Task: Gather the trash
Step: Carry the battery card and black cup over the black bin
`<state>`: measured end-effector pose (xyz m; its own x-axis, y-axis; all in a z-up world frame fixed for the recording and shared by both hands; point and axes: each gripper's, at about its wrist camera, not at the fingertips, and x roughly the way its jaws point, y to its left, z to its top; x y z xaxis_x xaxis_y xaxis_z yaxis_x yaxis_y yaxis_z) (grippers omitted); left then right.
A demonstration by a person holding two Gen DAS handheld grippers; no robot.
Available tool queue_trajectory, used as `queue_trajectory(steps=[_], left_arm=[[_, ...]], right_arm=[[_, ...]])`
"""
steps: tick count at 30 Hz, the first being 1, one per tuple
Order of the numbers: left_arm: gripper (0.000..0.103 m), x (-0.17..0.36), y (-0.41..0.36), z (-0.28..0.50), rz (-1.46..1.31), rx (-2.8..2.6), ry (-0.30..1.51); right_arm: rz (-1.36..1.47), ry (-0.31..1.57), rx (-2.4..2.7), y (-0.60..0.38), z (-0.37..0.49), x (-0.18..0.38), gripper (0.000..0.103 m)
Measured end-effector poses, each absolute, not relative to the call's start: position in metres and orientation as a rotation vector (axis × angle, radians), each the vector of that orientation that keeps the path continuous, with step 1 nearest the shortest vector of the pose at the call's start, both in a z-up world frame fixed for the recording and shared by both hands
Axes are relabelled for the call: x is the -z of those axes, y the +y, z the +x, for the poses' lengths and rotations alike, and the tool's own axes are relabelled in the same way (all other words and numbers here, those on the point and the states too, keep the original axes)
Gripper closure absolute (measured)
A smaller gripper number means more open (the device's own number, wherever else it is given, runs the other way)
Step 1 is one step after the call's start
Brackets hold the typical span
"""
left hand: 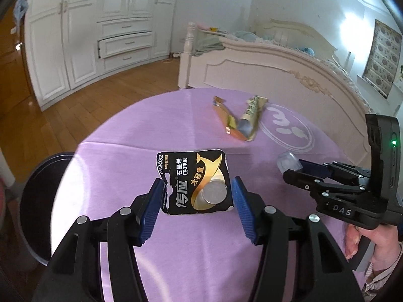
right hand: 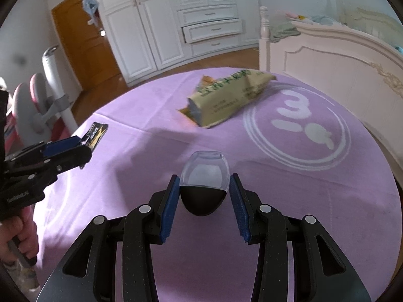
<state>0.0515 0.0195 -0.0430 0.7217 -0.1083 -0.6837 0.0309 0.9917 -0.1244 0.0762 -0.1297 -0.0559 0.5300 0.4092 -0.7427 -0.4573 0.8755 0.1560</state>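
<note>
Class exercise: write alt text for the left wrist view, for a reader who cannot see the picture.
The left gripper holds a black and gold coin battery card between its blue pads, above a purple tablecloth. At right, the right gripper holds a small clear-topped object; beyond lie snack wrappers, with a dark bin at the table's left edge.

On the round table [left hand: 176, 130], the battery card [left hand: 195, 181] sits between the left gripper [left hand: 196, 201] pads at frame centre. Snack wrappers [left hand: 239, 115] lie behind it, upper right. The right gripper [right hand: 204, 196] brackets a small capsule [right hand: 204, 176]. A bin [left hand: 37, 201] stands at the table's lower left.
</note>
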Motion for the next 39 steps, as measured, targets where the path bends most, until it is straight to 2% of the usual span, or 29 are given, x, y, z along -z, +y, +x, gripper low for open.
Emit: queue_trajectory(steps=[12, 39], left_arm=[[0.048, 0.033, 0.100, 0.017, -0.201, -0.049, 0.700], [0.048, 0.045, 0.252, -0.041, -0.393, -0.250, 0.645]], right_arm=[[-0.100, 0.853, -0.618, -0.070, 0.072, 0.033, 0.062], [-0.223, 0.872, -0.910, 0.149, 0.058, 0.012, 0.062]])
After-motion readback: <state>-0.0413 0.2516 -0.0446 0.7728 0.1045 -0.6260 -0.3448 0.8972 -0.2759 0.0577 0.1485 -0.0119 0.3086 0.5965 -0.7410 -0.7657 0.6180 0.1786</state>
